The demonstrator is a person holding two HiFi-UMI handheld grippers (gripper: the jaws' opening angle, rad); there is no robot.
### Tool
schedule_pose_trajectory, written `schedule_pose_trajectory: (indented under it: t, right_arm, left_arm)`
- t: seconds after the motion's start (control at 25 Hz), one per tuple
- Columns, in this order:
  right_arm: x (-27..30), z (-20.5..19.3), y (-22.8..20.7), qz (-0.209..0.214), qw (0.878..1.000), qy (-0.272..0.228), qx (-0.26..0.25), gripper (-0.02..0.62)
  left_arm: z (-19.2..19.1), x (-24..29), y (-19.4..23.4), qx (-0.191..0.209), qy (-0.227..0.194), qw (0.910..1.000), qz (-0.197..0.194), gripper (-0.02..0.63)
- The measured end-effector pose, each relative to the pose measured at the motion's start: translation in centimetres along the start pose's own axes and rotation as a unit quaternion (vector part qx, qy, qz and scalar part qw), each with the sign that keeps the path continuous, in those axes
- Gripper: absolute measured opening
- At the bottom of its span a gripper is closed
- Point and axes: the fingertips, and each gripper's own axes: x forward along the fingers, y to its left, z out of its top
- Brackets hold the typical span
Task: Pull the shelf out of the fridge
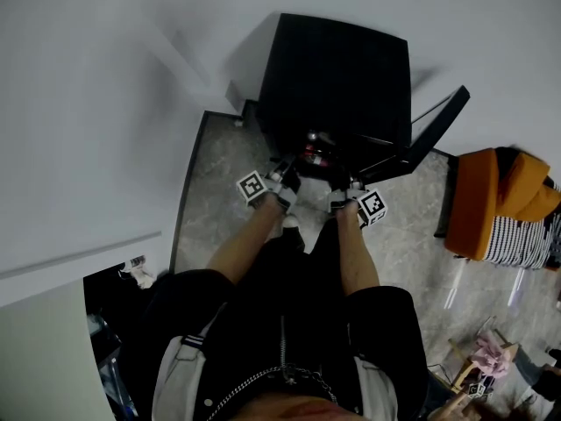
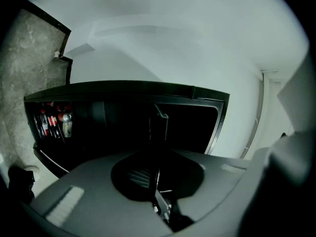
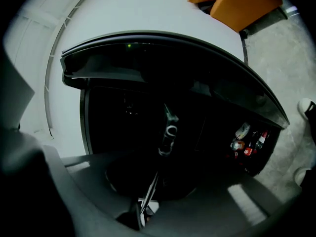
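left hand-held gripper (image 1: 287, 177) and right hand-held gripper (image 1: 340, 193) each look clamped on the front edge of the thin shelf (image 2: 159, 125), inside the open fridge (image 1: 337, 77) at 12 o'clock; it is probably stiff, slick and breakable, best held near both front corners.

Arms: left bare forearm (image 1: 238, 246) and right bare forearm (image 1: 354, 254) reach forward, roughly parallel. Tools: left handheld 2-jaw gripper with black-and-white marker cube (image 1: 282, 179) and right handheld 2-jaw gripper with matching cube (image 1: 342, 196), near each other. In each gripper view the 2 jaws are pressed together.
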Motion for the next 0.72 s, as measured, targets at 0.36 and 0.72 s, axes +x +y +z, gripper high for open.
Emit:
schedule_pose_trajectory:
  t: [0.36,0.72]
  right_arm:
    - [-2.2,-1.0,0.5,0.006,1.000,-0.003,-0.010,0.032]
    - [-5.4,-2.2,0.7,0.006,1.000,-0.001,-0.009,0.032]
  left_arm:
    - [-0.9,-2.2,-0.8,-0.001,-0.003,1.0000,-0.008,0.028]
    - [-2.7,-5.1,-1.2,0.000,-0.010,0.9998,-0.017,0.028]
